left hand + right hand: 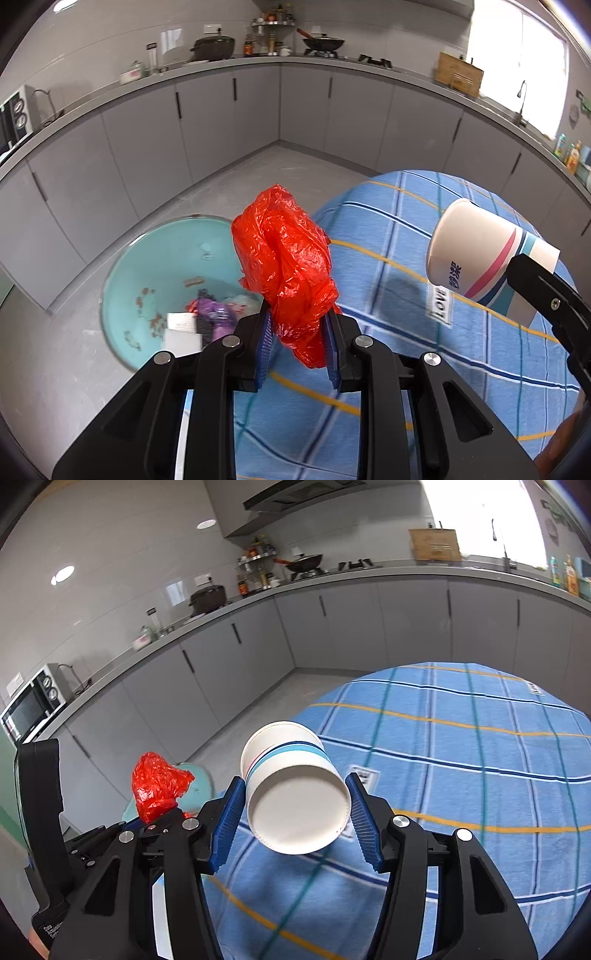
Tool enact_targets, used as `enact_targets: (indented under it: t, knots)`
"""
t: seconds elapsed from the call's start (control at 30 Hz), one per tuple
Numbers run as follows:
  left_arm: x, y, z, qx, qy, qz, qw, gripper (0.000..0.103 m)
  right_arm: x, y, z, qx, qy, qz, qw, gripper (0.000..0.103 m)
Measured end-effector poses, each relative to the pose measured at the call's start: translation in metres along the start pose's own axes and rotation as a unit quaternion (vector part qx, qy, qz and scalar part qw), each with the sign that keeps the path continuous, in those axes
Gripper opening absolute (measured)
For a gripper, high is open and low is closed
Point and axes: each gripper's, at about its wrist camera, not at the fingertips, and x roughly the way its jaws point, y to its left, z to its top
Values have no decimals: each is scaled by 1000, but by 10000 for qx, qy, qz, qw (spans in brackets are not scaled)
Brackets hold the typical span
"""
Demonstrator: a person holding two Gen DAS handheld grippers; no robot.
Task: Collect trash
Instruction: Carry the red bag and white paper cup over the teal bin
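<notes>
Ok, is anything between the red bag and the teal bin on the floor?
Nothing visible. The red plastic bag, clamped in the left gripper, hangs by the table edge with open air toward the teal bin, whose mouth is uncovered.

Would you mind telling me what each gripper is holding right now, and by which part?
The left gripper pinches a crumpled red plastic bag by its lower end. The right gripper clamps a paper cup across its side wall near the base.

Home kitchen — wok (324,43), cabinets (229,122)
</notes>
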Motion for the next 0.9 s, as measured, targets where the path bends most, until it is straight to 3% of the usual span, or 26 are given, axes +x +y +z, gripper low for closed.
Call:
enact_targets:
  t: [0.47, 0.9]
  knots:
    - [-3, 75, 0, -524, -38, 436, 9977, 25, 25, 70, -2, -489, 149, 476, 9976, 56]
    - [11, 110, 5, -810, 24, 650, 9946, 25, 50, 114, -2, -741, 296, 754, 9940, 56]
